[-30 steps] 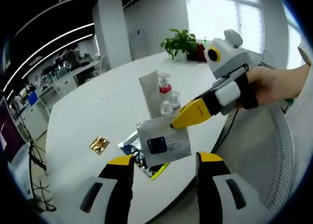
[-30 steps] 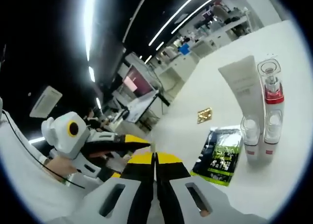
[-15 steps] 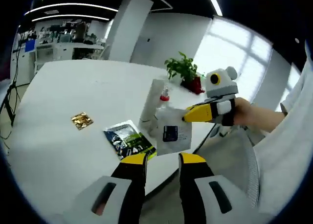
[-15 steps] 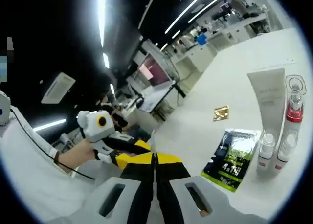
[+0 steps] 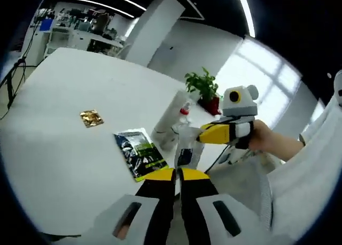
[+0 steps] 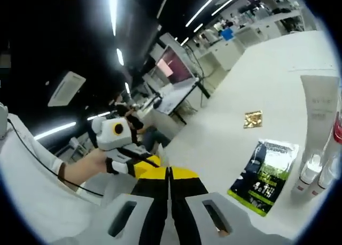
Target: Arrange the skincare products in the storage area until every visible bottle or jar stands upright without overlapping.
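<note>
White surface [image 5: 64, 148]: round-edged and matte, it carries every product; the tall tube is the landmark for all places below.
Gold packet [image 5: 91, 117]: small foil square lying flat, well left of the tube and apart from the rest.
Green-and-black sachet [image 5: 139, 154]: glossy, lying flat between the gold packet and the tube, near the front edge.
White tube [image 5: 170, 119]: tall and pale, standing on its cap, slightly leaning in the fisheye; in the right gripper view [image 6: 319, 116] it stands just right of the sachet.
Small bottles [image 6: 315, 173]: clear, white-capped, upright right at the tube's foot; one with a red collar [image 5: 185, 110] touches or nearly touches the tube, I cannot tell which.
Silvery pouch [image 5: 187, 151]: thin, with a dark label, hanging just right of the tube, off the front edge.
Left gripper [image 5: 177, 176]: jaws drawn together, tips close under the pouch; whether they pinch its lower edge cannot be told.
Right gripper [image 5: 209, 134]: yellow tips clamped on the pouch's upper edge; in its own view [image 6: 169, 175] the jaws meet on a thin edge.
Step, as I judge it: placing the pouch near the tube.
Doing it well: keep the grip high, lower it onto bare surface right of the bottles, avoid brushing them, no overlap with the sachet.
</note>
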{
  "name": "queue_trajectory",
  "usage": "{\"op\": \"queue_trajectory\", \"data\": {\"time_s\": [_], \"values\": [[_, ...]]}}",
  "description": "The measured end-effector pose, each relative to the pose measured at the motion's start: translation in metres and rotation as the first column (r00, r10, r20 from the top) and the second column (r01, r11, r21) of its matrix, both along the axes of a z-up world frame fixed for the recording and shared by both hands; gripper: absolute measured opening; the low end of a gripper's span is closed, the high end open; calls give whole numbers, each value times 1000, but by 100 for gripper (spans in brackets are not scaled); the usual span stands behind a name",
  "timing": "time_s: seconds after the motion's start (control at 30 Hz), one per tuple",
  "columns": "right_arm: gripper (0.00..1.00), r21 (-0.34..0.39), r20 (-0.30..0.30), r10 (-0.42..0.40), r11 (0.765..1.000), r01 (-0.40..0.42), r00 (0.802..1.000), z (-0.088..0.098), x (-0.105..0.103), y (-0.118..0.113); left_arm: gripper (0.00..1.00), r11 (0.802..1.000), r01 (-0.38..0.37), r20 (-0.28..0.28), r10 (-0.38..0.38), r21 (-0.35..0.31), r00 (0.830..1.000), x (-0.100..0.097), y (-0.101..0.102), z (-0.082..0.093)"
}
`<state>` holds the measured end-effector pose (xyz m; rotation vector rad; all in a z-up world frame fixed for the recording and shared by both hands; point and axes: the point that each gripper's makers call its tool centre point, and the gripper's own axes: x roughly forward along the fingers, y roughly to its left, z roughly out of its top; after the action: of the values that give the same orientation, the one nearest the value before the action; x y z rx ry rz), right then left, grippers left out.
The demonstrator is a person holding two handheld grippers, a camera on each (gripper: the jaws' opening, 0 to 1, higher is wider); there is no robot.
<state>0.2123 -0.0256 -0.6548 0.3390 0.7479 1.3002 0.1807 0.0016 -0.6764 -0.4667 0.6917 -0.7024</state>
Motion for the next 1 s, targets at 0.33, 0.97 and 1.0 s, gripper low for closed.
{"op": "queue_trajectory", "data": {"time_s": [0.33, 0.97, 1.0], "values": [[1, -255, 100, 16, 967, 10, 995, -41, 22, 20, 1, 993, -118, -184, 118, 14, 976, 12, 17, -32], [1, -487, 192, 93, 873, 13, 977, -128, 54, 48, 1, 985, -88, -306, 131, 150, 943, 45, 50, -117], [1, -494, 185, 90, 869, 13, 979, -134, 55, 48, 1, 984, -81, -317, 128, 156, 940, 47, 51, -123]]}}
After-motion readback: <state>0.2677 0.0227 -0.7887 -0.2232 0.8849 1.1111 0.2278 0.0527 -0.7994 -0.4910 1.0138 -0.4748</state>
